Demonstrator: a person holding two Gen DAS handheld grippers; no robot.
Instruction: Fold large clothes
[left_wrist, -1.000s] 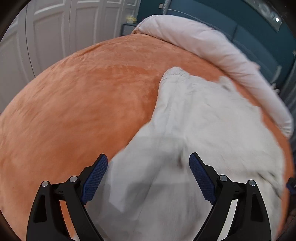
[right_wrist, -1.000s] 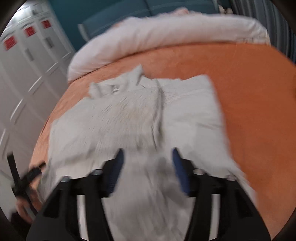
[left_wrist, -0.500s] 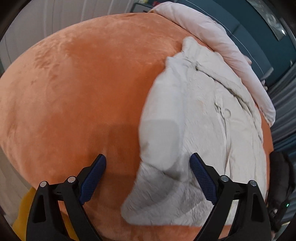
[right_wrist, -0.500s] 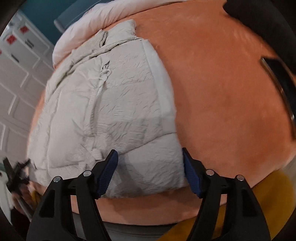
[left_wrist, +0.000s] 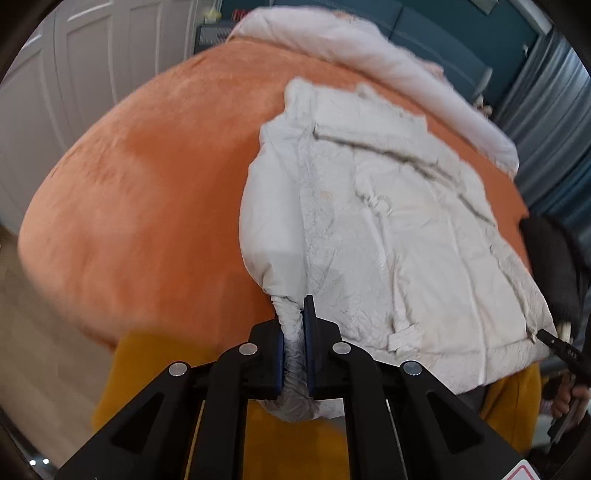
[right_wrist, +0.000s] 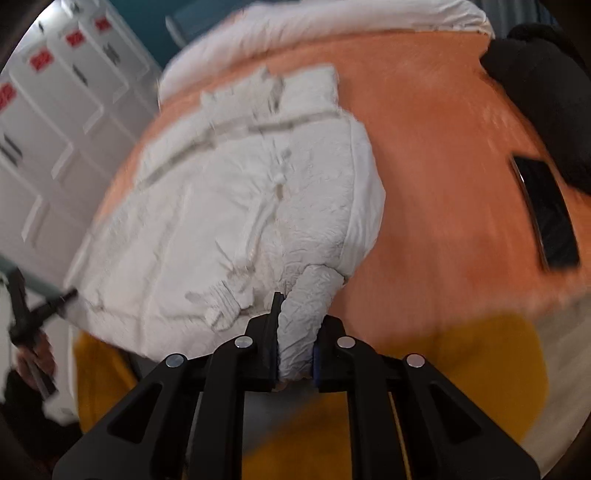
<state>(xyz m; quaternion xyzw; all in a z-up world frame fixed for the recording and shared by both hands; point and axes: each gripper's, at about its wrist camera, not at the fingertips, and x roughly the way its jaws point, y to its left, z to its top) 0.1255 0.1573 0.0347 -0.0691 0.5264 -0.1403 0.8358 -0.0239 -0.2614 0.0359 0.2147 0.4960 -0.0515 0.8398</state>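
Observation:
A white padded jacket (left_wrist: 388, 221) lies spread on the orange bed cover (left_wrist: 147, 184), its hem at the bed's near edge. It also shows in the right wrist view (right_wrist: 240, 206). My left gripper (left_wrist: 293, 332) is shut on the hem's left corner, which bunches between the jaws. My right gripper (right_wrist: 295, 332) is shut on the hem's right corner, a thick roll of white fabric. The other gripper shows small at the far edge of each view.
A pale rolled duvet (left_wrist: 369, 48) lies along the head of the bed. A black phone (right_wrist: 546, 210) and a dark garment (right_wrist: 546, 85) lie on the bed's right side. White wardrobe doors (left_wrist: 74, 74) stand to the left. A yellow bed skirt (right_wrist: 480, 369) hangs below the edge.
Both grippers were open over the jacket. They have drawn back to the bed's near edge and closed on the hem corners.

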